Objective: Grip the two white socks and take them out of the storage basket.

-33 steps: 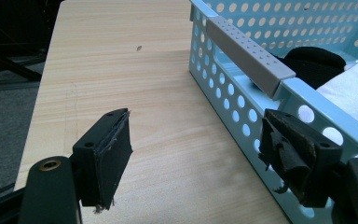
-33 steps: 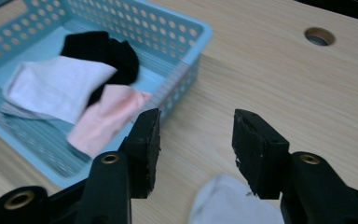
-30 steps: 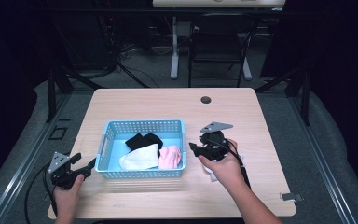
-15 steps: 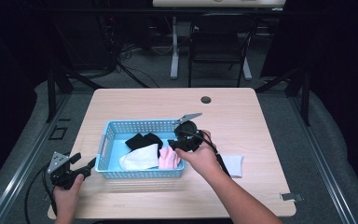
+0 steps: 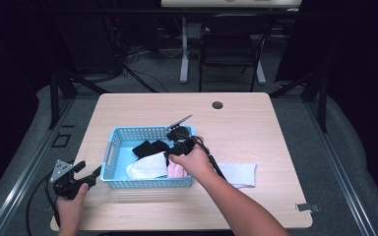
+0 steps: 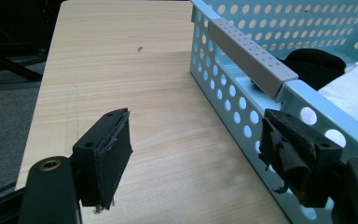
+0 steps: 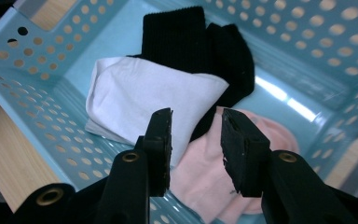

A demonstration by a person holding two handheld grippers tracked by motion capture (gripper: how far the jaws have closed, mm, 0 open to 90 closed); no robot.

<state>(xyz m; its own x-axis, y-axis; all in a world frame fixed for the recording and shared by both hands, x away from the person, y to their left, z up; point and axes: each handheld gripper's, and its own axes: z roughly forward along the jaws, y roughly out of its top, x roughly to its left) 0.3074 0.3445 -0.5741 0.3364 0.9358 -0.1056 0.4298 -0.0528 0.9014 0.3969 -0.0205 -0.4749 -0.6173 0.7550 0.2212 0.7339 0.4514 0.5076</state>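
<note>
Basket (image 5: 109,152) on counter (image 5: 256,118), holding black (image 7: 200,42), white (image 7: 144,98), pink (image 7: 205,172) cloths. Right gripper (image 7: 196,140) fingers slightly apart, empty, over pink cloth. Left gripper (image 6: 200,158) fingers wide apart, empty, beside basket's outer wall. White cloth (image 5: 238,173) on counter, right of basket.

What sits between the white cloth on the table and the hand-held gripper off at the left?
The blue basket holding folded socks, plus the right gripper reaching into it, lies between the white cloth and the left gripper; the high view shows it.
</note>
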